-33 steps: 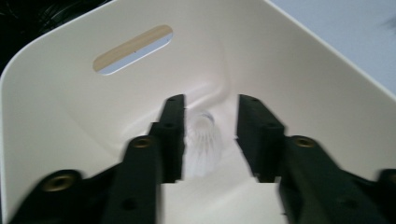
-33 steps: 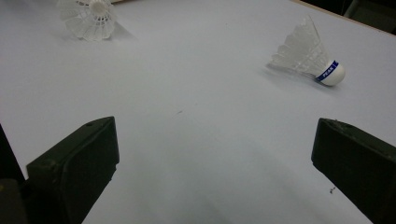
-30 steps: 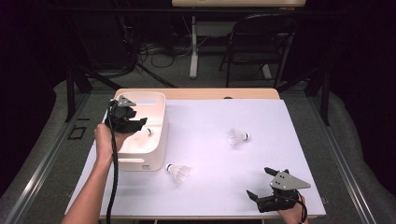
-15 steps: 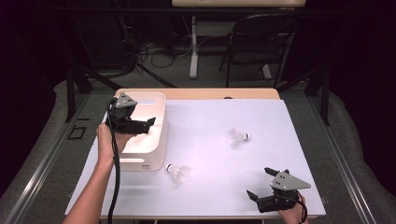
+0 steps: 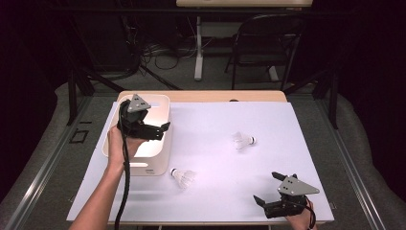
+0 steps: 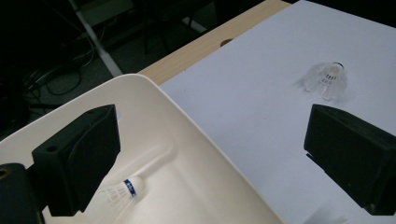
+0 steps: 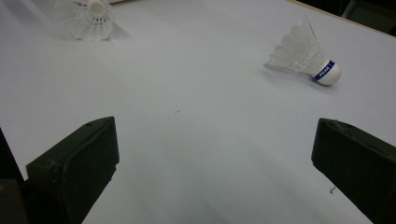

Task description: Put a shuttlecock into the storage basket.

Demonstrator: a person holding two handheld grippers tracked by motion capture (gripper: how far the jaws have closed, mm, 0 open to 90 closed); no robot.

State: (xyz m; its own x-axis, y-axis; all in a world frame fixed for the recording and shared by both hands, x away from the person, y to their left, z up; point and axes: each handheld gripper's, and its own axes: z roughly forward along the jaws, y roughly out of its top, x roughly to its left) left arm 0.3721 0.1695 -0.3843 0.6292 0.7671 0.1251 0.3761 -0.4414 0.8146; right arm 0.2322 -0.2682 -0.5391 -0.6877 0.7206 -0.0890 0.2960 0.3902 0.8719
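Note:
A white bin (image 5: 154, 162) stands at the left of the white table top. My left gripper (image 5: 162, 131) hovers open over its right wall, held by a hand. In the left gripper view (image 6: 210, 154) one shuttlecock (image 6: 122, 189) with a blue band lies inside the bin (image 6: 187, 121), and another shuttlecock (image 6: 327, 79) lies out on the table. Two shuttlecocks rest on the table: one right of centre (image 5: 244, 140), one just in front of the bin (image 5: 182, 177). My right gripper (image 5: 267, 188) sits open and empty at the front right; its view (image 7: 215, 158) shows both shuttlecocks (image 7: 306, 56) (image 7: 88, 16) ahead.
The white sheet (image 5: 215, 191) covers a wooden table whose bare back edge (image 5: 225, 96) shows. A folding chair (image 5: 263, 43) and a table leg (image 5: 198, 48) stand on the dark floor beyond. A cable (image 5: 125, 191) trails along the left forearm.
My left gripper has shifted a little right and forward over the bin, its jaws now over the right wall. The right gripper and the table's shuttlecocks have stayed put.

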